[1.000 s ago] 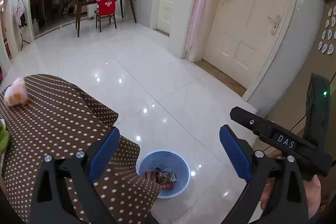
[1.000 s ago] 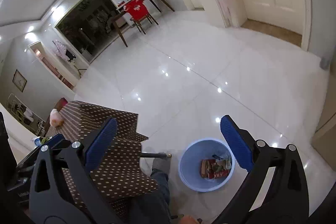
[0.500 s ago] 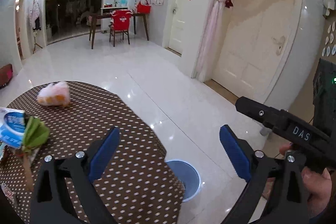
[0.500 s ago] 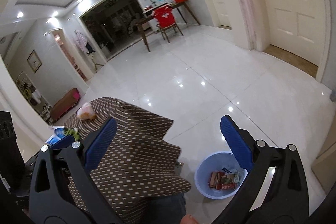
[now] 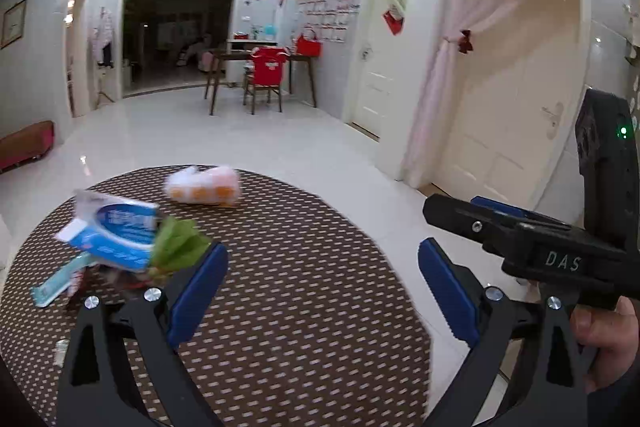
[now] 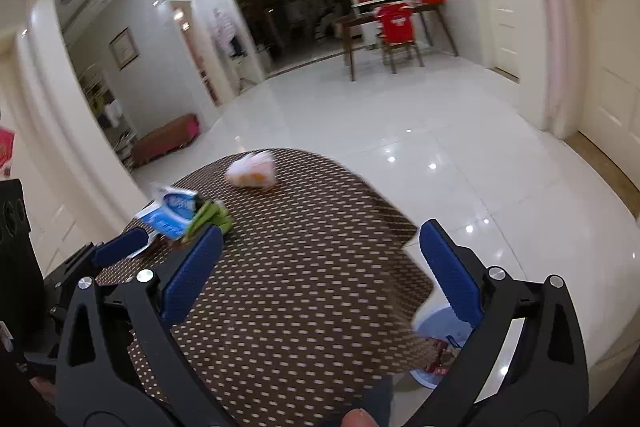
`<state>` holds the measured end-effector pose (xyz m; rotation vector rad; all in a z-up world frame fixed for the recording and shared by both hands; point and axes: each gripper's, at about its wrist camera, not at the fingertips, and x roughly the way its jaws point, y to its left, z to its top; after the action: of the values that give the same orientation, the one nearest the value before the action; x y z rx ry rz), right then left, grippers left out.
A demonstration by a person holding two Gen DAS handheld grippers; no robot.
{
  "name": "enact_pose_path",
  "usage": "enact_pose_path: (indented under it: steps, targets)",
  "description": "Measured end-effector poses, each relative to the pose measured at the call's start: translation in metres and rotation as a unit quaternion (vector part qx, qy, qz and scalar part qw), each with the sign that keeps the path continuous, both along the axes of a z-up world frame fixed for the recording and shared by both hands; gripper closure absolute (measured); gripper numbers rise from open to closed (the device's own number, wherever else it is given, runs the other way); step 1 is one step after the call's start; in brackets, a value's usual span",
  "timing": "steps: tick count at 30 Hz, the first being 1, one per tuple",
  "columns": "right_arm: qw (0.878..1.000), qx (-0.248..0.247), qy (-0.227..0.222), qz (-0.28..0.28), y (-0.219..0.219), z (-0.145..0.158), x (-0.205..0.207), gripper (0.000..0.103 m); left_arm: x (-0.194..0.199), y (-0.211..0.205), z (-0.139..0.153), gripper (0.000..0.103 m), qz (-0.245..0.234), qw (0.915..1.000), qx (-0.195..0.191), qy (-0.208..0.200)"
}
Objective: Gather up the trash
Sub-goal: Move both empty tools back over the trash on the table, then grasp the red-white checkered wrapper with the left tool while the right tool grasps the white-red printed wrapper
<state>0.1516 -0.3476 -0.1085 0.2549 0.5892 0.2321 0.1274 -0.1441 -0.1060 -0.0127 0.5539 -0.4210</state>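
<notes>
A round table with a brown dotted cloth (image 5: 304, 291) (image 6: 304, 267) carries the trash. A white bag with orange contents (image 5: 202, 185) (image 6: 252, 169) lies at the far side. A blue and white packet (image 5: 116, 231) (image 6: 172, 213) and a crumpled green wrapper (image 5: 176, 243) (image 6: 210, 217) sit at the left, with smaller scraps (image 5: 56, 283) beside them. My left gripper (image 5: 322, 295) hovers open over the cloth, empty. My right gripper (image 6: 320, 267) is open and empty too. The blue bin (image 6: 436, 351) with wrappers inside peeks out below the table's right edge.
The other gripper's body (image 5: 560, 255) and a hand (image 5: 604, 343) fill the right of the left wrist view. Glossy white floor (image 6: 400, 123) surrounds the table. A wooden desk with a red chair (image 5: 266, 71), a brown bench (image 6: 168, 139) and doors (image 5: 500, 115) stand further off.
Both views have swung up from the bin on the floor to the tabletop. The trash pile and white bag now lie ahead, and the bin has dropped nearly out of sight.
</notes>
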Motion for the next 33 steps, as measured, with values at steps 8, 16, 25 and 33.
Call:
enact_pose_path:
  steps: [8,16,25,33]
  targets:
    - [0.997,-0.017,0.009,0.068,0.062,-0.005,0.013,0.006,-0.012,0.070,-0.009,0.009,0.032,0.9990,0.029,-0.012]
    - [0.993,-0.023,0.035,0.114,0.116,-0.022,0.029,0.006,-0.015,0.147,-0.045,0.009,0.052,0.9933,0.103,0.003]
    - [0.987,-0.027,0.066,0.143,0.156,-0.044,0.033,0.006,-0.006,0.174,-0.078,0.009,-0.038,0.9732,0.227,0.009]
    - [0.983,-0.039,0.081,0.158,0.171,-0.050,0.031,0.006,0.012,0.187,-0.088,0.057,-0.120,0.9706,0.189,0.089]
